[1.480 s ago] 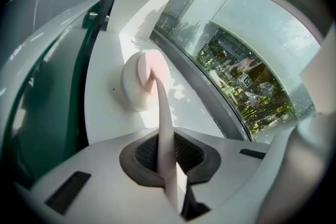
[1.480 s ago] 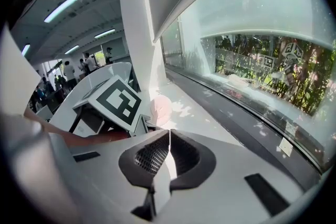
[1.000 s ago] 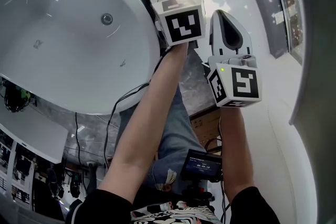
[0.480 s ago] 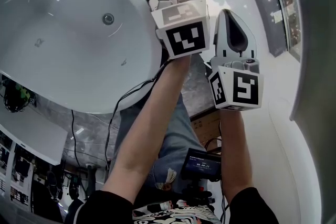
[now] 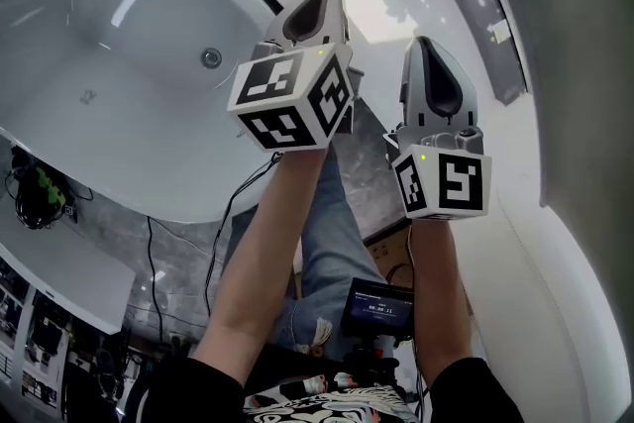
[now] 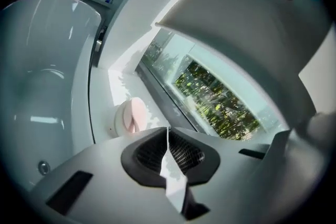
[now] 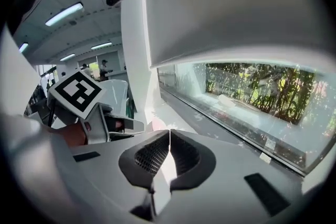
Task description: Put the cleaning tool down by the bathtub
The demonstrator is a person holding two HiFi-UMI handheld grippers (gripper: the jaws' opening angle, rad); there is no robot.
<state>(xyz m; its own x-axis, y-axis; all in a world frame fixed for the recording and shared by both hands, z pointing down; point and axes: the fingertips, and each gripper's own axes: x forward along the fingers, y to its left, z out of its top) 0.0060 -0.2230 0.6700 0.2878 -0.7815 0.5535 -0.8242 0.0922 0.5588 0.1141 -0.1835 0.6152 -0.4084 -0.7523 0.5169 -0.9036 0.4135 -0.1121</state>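
Head view hides jaws; gripper views: left gripper [image 6: 168, 134] closing shut, right gripper [image 7: 169, 135] shut, seemingly empty.

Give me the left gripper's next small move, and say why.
Probably draw the left gripper back toward the body and rest it. The tool lies on the ledge beside the bathtub, clear of the gripper, whose jaws are closing shut with nothing between them, so the placing looks done.
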